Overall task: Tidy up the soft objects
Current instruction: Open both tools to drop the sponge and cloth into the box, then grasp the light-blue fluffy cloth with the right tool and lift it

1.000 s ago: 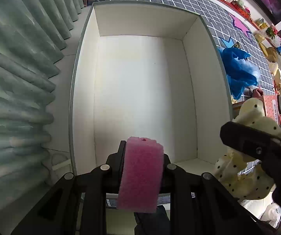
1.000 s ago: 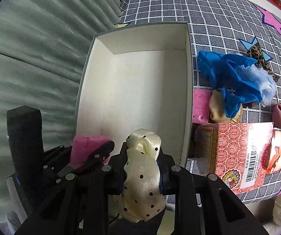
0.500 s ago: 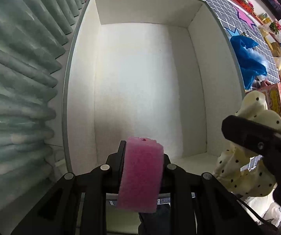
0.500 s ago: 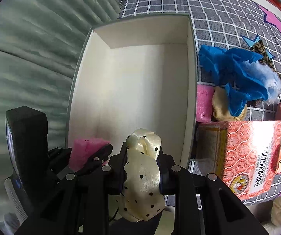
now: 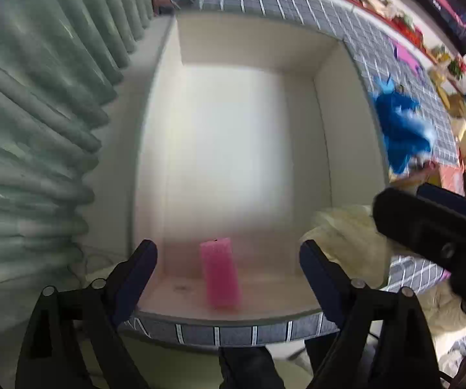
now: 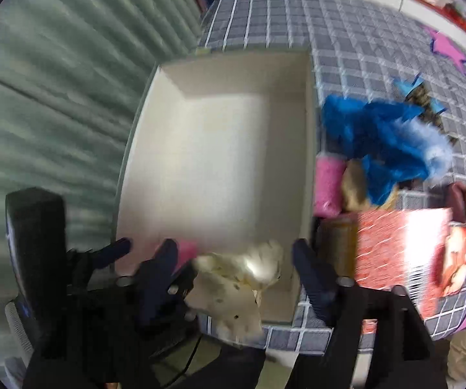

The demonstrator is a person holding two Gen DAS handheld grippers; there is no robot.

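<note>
Pink sponge: one block, upright against the near wall inside the white box, free of my left claw. That claw's jaws have just been opening and now stand spread wide, one finger on each side of the sponge, neither touching it.

Curtain: grey-green, pleated, along the box's left side.

White box: open-topped, standing on the checked cloth. Its floor is bare apart from the sponge at the near edge.

Cream dotted fabric piece: blurred, lying over the box's near rim at the right corner, partly inside and partly hanging outside. It sits between the fingers of my right claw, whose jaws have just been opening; the pads stand apart from it, no pinch. From the left camera, the same piece shows just beside the right claw's dark body.

Second pink sponge: outside the box, touching its right wall.

Tan soft piece: just beside that sponge, partly under the blue cloth.

Blue cloth: crumpled heap with a pale fluffy end, right of the box.

Red patterned carton: near right, on the checked cloth, close to the box's corner.
</note>
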